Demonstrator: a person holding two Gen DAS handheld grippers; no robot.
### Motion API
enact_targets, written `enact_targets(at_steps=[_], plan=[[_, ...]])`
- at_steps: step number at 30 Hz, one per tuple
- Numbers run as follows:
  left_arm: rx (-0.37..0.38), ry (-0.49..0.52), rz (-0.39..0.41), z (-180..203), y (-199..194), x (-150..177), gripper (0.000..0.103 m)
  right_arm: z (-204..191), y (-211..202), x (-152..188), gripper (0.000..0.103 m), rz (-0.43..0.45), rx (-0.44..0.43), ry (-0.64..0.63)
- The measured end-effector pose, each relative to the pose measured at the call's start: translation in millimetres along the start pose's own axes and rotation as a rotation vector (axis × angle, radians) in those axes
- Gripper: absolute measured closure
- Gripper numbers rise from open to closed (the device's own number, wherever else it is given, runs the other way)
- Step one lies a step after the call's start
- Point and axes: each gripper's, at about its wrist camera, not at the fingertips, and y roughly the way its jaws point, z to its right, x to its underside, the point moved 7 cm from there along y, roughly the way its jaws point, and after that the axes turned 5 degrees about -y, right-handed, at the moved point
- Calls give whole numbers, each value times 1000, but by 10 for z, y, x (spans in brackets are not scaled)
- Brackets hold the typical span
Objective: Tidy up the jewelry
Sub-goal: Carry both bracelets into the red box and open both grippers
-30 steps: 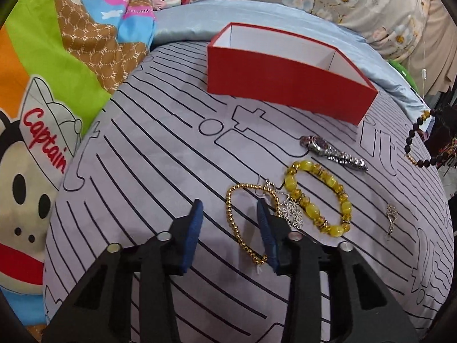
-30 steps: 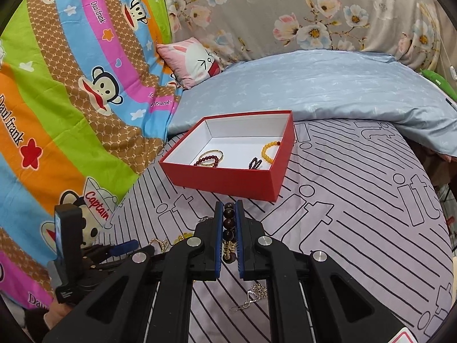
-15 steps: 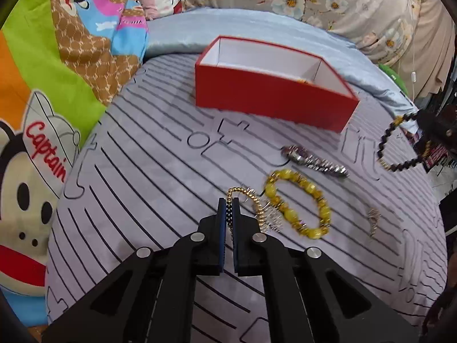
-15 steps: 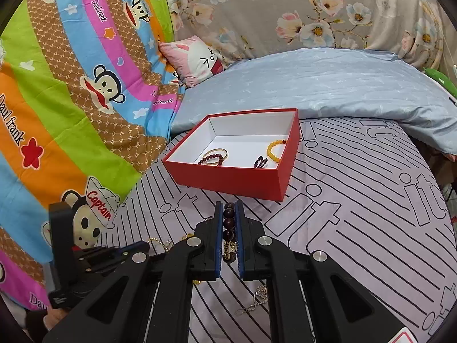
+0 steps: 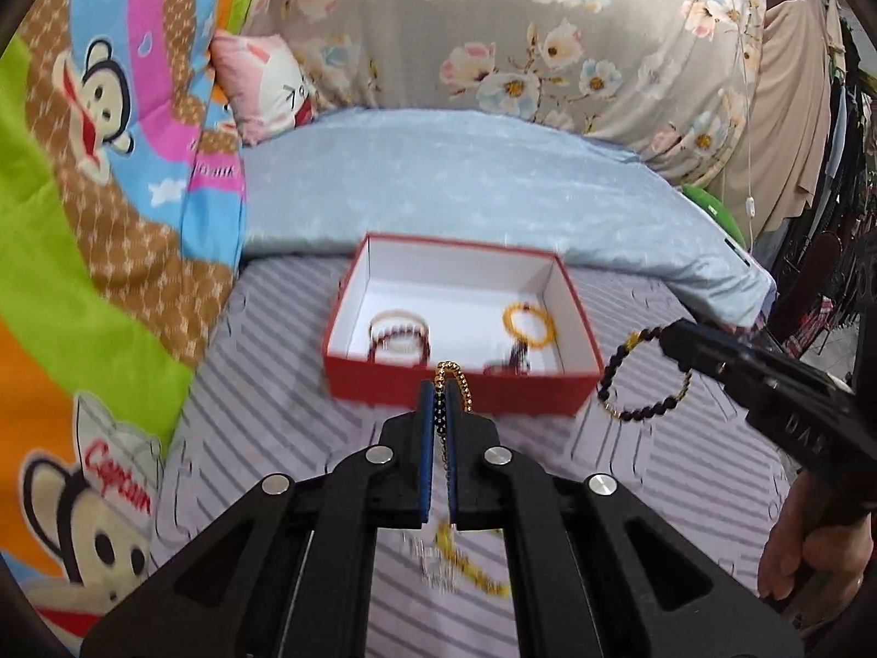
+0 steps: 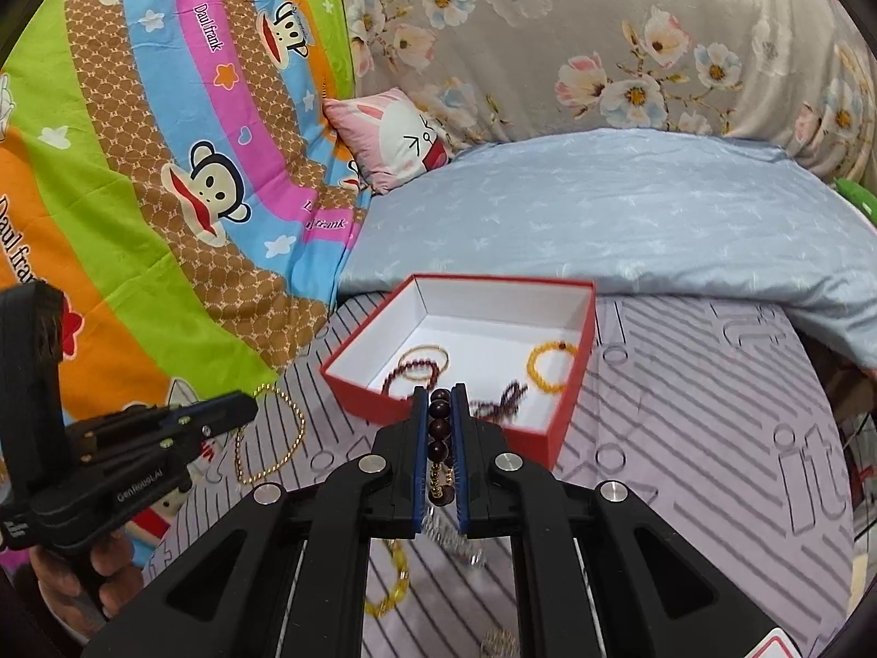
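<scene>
Left wrist, thin gold bead chain [image 5: 454, 378], looped

Striped bed sheet [image 5: 285, 417], blue pillow [image 6: 630, 219], floral curtain [image 5: 548, 27] behind.

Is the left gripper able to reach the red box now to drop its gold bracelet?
Probably yes: the left gripper, shut on the gold bracelet, faces the red box with nothing between them.
</scene>
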Motion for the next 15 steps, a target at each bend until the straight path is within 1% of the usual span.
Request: enact_targets(at_steps=[3, 6, 8, 9, 15], plan=[[11, -10, 14, 26, 160, -274, 100, 26, 178, -194, 96, 8, 0, -9], [8, -20, 23, 27, 325, -471, 100, 97, 393, -357, 96, 14, -6, 4], [27, -32, 23, 32, 446, -583, 100, 145, 512, -416, 96, 13, -10, 14], [24, -31, 25, 33, 511, -637, 100, 165, 573, -438, 96, 10, -15, 21], [16, -25, -6, 33, 922, -730, 100, 180, 961, -449, 96, -25, -22, 8]])
